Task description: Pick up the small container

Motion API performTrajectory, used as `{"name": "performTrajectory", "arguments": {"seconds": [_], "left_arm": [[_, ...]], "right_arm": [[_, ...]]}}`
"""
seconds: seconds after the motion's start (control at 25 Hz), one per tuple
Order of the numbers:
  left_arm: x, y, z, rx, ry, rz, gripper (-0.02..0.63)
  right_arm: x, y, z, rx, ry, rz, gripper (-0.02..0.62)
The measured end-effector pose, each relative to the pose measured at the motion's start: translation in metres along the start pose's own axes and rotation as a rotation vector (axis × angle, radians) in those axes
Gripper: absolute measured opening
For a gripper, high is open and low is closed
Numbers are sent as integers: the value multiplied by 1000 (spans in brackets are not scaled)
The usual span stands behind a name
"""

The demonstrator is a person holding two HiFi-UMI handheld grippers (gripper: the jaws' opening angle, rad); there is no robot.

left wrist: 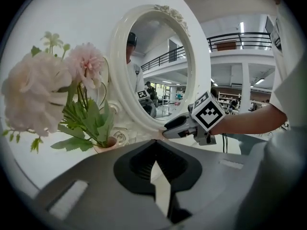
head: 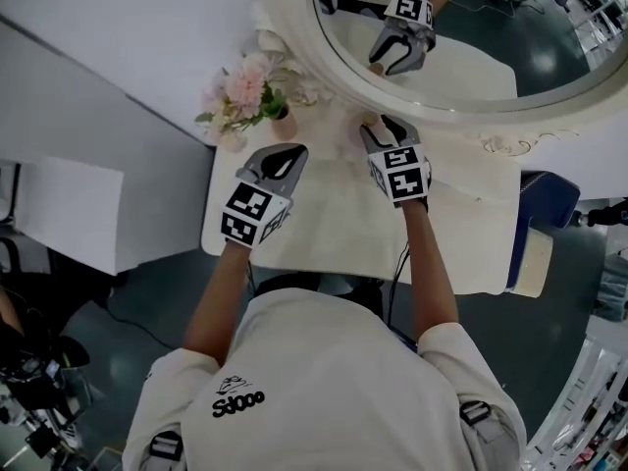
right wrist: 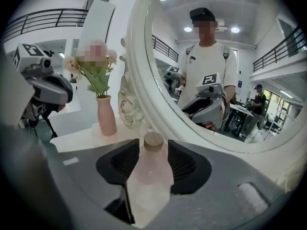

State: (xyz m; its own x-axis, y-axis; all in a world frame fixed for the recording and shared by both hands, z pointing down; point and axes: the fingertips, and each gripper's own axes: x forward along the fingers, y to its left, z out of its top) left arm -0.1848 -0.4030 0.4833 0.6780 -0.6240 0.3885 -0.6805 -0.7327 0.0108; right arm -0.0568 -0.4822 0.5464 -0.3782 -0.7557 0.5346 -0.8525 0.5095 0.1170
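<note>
Container point(right wrist: 151, 174), small, frosted pale pink, round-shouldered under a tan stopper, upright on the cream table point(head: 329, 226) between the ribbed black pads of the right gripper point(right wrist: 153, 145), spread wide, not pressing. Fits closing in for the lift or a fresh release alike; either way, tall and narrow, easily toppled. Left gripper point(left wrist: 154, 147) pinched together, empty. Beyond: pink vase point(right wrist: 106, 116), glossy white mirror point(right wrist: 139, 80).

Pinks, cream and grey

Container point(right wrist: 152, 171) pale pink, lid point(right wrist: 153, 139) tan; vase point(right wrist: 106, 115) pink; flowers point(left wrist: 33, 95) blush, leaves point(left wrist: 88, 123) green; mirror frame point(left wrist: 115, 71) cream; left gripper point(head: 292, 151) and right gripper point(head: 381, 126) grey, cubes point(head: 253, 212) black-and-white checked.
</note>
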Motion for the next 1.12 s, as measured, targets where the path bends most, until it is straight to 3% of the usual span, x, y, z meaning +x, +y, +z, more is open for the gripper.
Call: {"name": "performTrajectory", "arguments": {"seconds": [0.36,0.68,1.12], "left_arm": [[0,4,-10,28,43,-62,20],[-4,8,-14,21,31,-85,20],[-10,-10,4,13,-11,-35,20]], "right_arm": [[28,2,-2,27,-2,-43,192],[31,1,-1,144,-45,-44,144],[-20,3,4,104,-78,-42,143]]}}
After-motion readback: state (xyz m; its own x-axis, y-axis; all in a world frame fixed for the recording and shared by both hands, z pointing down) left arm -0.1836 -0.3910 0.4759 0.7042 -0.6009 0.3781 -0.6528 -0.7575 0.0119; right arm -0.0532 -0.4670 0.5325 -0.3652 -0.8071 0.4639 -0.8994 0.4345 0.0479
